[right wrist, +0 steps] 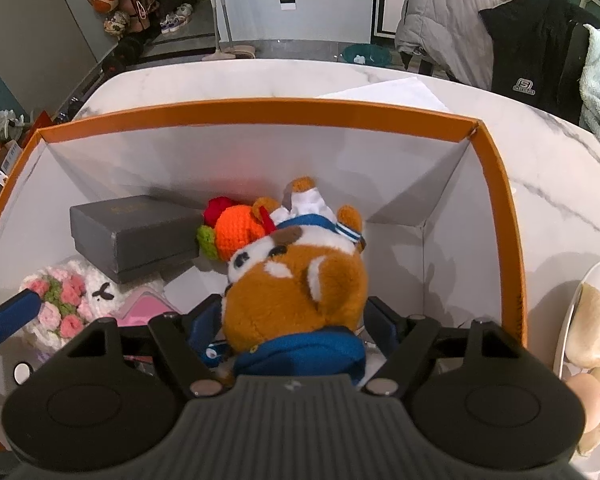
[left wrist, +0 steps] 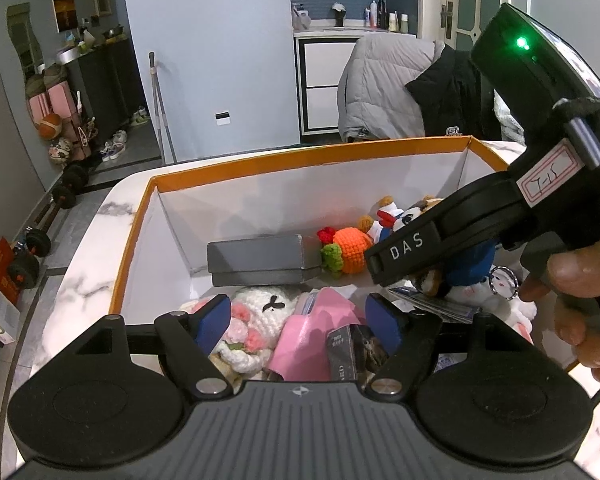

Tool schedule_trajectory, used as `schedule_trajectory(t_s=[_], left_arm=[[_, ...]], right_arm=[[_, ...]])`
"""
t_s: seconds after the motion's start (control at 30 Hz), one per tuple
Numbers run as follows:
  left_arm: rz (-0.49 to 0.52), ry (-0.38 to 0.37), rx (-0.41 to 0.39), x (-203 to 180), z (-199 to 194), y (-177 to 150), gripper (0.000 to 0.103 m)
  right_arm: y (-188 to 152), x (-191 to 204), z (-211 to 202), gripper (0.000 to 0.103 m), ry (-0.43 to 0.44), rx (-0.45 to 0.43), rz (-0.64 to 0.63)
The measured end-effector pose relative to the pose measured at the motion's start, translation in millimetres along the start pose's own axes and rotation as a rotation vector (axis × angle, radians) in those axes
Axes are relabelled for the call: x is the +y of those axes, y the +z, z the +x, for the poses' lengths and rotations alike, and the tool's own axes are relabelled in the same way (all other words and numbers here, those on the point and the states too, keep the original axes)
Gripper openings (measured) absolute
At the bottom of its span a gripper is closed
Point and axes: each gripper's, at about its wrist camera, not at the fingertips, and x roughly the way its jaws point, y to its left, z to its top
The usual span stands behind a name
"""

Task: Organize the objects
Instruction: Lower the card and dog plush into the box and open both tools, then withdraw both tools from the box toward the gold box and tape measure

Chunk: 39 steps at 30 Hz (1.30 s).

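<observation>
Plush [right wrist: 296, 288], brown and white with blue trim, sits between the pads of the right gripper [right wrist: 296, 326], inside the box [right wrist: 260, 106] and low over its floor. The blue pads flank the toy's body on both sides; whether they press on it or merely bracket it cannot be told from the right wrist view. At the plush's 11 o'clock lies an orange crochet toy [right wrist: 236, 232], touching it; at 9 o'clock, a grey case [right wrist: 136, 232] against the box's far wall. At 8 o'clock lie a white crochet doll [left wrist: 260, 312] with pink flowers and a pink pouch [left wrist: 320, 328]. The left gripper [left wrist: 300, 320] hovers over these two with its jaws apart and nothing between them. A hand [left wrist: 580, 280] grips the right tool's handle. The box stands on a marble table [right wrist: 540, 168], with a bowl [right wrist: 568, 308] at the box's 3 o'clock.

Judged step: setting the plush down in the free floor at the box's right half. Done well, the toy is lowered until it rests, clear of the orange toy, then the jaws are spread fully before lifting, so the fur does not drag along.
</observation>
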Motion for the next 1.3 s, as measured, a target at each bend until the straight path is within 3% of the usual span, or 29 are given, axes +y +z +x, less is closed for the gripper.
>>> schedule_trajectory(t_s=[0.23,0.3,0.47,0.67,0.83,1.07,1.3], left_arm=[[-0.014,0.002,-0.024,3.4,-18.4,-1.2,0.088],[-0.014,0.007,-0.035,5.1,-25.4,-1.2,0.088],[-0.021,0.021,-0.07,10.0,-44.4,-4.0,0.088],[-0.017,0.032,-0.117,11.1,-77.5,-17.5,0.089],[-0.055,0.027,-0.138,17.5,-106.9,-38.5,0.09],[-0.09,0.03,-0.144,25.8,-131.2,-75.2,0.092],[-0.147,0.063,-0.115,42.2,-131.9,-124.3,0.092]], right_arm=[[-11.3,7.1,-28.6,0.082,-0.016,-0.185,-0.045],[-15.6,8.2,-40.3,0.091,-0.026,-0.245,-0.042],[-29.1,7.1,-76.3,0.091,0.051,-0.337,0.003],[-68.3,17.1,-124.5,0.092,0.107,-0.43,0.004],[-118.9,29.7,-156.5,0.098,0.057,-0.521,-0.053],[-182.1,25.9,-171.3,0.098,0.033,-0.571,-0.057],[-235.8,28.5,-151.5,0.099,0.022,-0.536,-0.044]])
